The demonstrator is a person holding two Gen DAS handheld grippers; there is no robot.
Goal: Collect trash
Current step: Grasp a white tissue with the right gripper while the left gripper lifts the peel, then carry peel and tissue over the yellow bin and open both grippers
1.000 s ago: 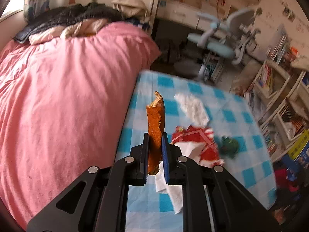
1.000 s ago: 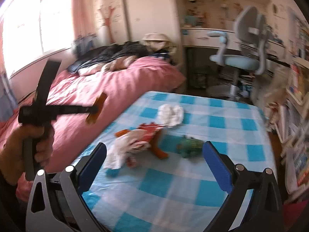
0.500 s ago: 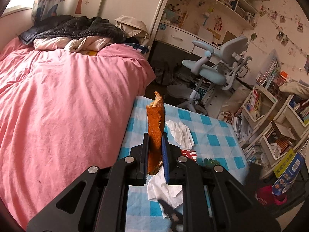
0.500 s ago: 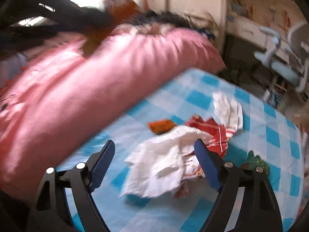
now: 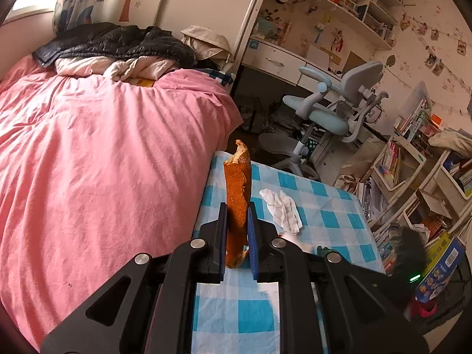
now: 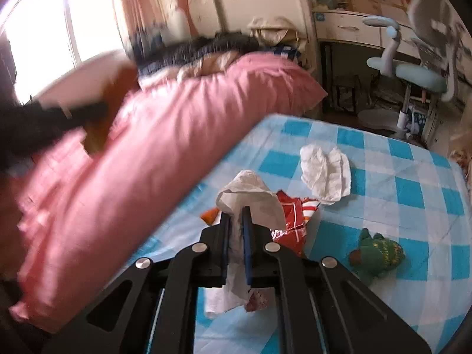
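My left gripper (image 5: 237,206) is shut on a long strip of orange peel (image 5: 236,194), held upright above the near edge of the blue checked table (image 5: 330,218). A crumpled white tissue (image 5: 281,211) lies on the cloth beyond it. My right gripper (image 6: 236,214) is shut on a second crumpled white tissue (image 6: 250,197), which bulges above the pads and hangs below them. Under that tissue lie a red and white wrapper (image 6: 290,221) and a small orange scrap (image 6: 210,216). The far tissue (image 6: 326,172) rests further back.
A pink bed (image 5: 97,159) runs along the table's left side with dark clothes (image 5: 112,41) piled at its head. A small green toy (image 6: 376,253) sits on the cloth at the right. A blue desk chair (image 5: 333,103) and crowded bookshelves (image 5: 413,159) stand behind the table.
My right gripper moved in over the trash pile and closed from wide open onto the white tissue. My left gripper rose with the orange peel, so the table sank in its view.
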